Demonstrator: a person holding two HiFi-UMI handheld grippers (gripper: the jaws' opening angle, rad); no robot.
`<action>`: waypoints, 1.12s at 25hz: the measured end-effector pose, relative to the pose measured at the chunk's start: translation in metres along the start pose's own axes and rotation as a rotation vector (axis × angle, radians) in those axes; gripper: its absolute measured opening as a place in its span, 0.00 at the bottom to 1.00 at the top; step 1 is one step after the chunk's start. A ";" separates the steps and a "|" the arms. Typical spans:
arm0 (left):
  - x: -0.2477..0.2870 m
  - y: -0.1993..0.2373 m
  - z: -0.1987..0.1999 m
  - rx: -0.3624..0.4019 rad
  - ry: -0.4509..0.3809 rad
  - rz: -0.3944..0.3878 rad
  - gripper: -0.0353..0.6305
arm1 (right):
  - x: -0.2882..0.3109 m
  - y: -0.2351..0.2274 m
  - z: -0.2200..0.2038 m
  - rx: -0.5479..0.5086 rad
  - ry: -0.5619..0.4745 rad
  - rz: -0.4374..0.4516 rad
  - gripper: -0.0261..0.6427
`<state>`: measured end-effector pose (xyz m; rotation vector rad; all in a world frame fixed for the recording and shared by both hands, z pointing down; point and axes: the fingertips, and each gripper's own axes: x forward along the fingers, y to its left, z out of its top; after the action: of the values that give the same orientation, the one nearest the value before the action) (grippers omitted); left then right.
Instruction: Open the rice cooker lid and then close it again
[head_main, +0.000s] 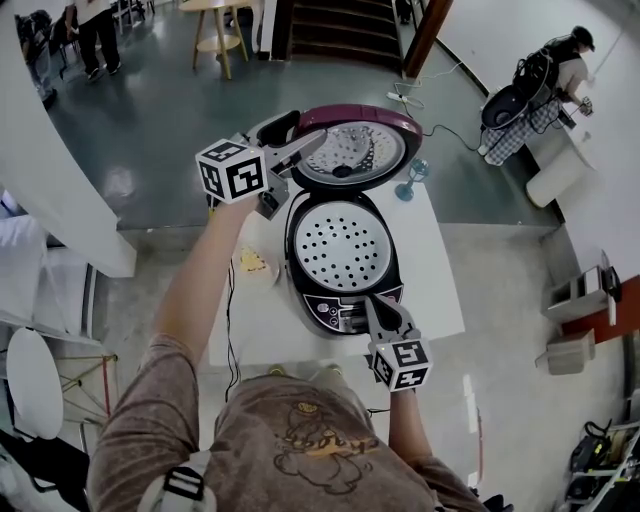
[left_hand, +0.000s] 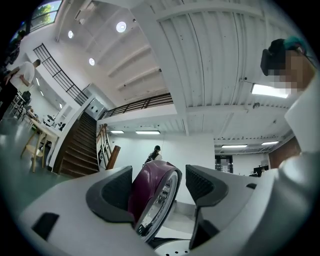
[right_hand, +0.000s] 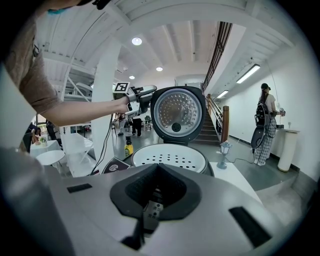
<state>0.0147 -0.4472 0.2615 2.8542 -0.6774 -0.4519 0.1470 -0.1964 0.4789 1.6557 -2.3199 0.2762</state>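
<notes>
Head view: the maroon-and-black oval rice cooker (head_main: 300, 262) sits on a white table (head_main: 430, 262). Its round maroon lid with a silver inner plate (head_main: 355, 150) is swung fully up, exposing the white perforated steam tray (head_main: 342, 245). The left gripper (head_main: 305, 146) is at the lid's rim. The right gripper (head_main: 380, 306) is at the front panel, probably steadying the body.

Left gripper view: fingers spread wide, with the lid's edge (left_hand: 150, 195) between them and a gap on one side, so it is not clamped. The opening step looks finished.

Right gripper view: fingers closed together and empty, aimed over the tray (right_hand: 170, 156) towards the upright lid (right_hand: 177, 115).
</notes>
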 end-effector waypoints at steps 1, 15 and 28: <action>0.000 -0.001 0.000 -0.002 -0.001 0.000 0.55 | 0.000 0.000 0.000 -0.002 0.000 -0.002 0.05; -0.019 -0.031 -0.002 -0.044 -0.047 -0.046 0.55 | 0.000 0.000 0.002 -0.002 0.000 0.001 0.05; -0.045 -0.074 -0.025 0.013 0.002 -0.103 0.55 | 0.000 0.000 0.001 0.000 0.000 0.011 0.04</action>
<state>0.0153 -0.3588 0.2784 2.9110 -0.5370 -0.4616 0.1466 -0.1967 0.4779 1.6436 -2.3293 0.2785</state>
